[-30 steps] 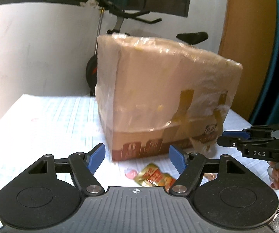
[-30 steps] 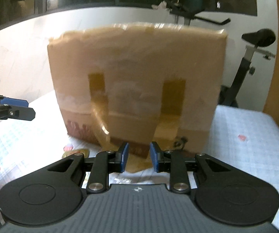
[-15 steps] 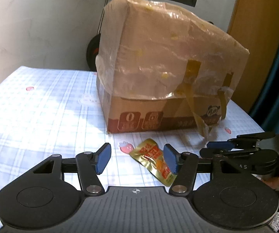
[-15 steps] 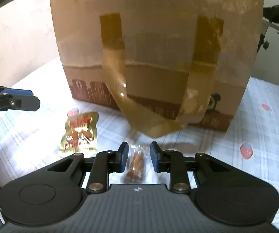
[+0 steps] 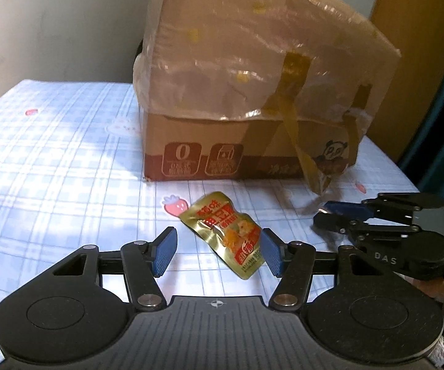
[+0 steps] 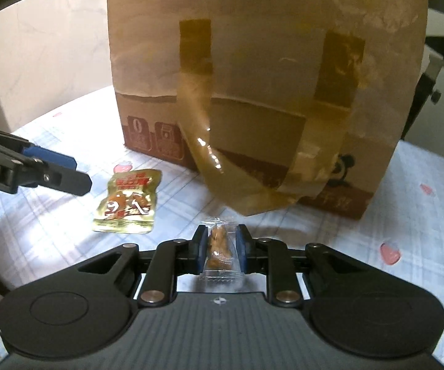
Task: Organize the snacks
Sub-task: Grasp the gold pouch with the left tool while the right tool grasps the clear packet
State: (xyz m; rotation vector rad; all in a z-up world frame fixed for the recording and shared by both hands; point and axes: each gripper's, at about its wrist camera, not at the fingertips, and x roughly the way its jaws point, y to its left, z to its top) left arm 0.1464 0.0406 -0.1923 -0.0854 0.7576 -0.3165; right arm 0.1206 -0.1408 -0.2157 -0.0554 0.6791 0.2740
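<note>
Our left claw (image 5: 218, 251) stands open around the flat gold foil snack pouch (image 5: 226, 232); our right claw (image 6: 221, 248) has just been closing and seems to grip the small clear-wrapped brown snack (image 6: 220, 246).

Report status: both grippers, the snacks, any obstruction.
Left gripper open, jaws astride the gold snack pouch. Right gripper closing around the clear-wrapped snack. Taped cardboard box stands just behind; nothing blocking.

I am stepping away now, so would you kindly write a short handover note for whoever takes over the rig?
Left gripper: open, gold snack pouch between its pads on the tablecloth, not gripped.
Right gripper: jaws just closing around the clear-wrapped snack; looks pinched.
Cardboard box stands behind both snacks, covered in plastic.
Done: nothing stowed.
Left: lift both snacks and put them away.
</note>
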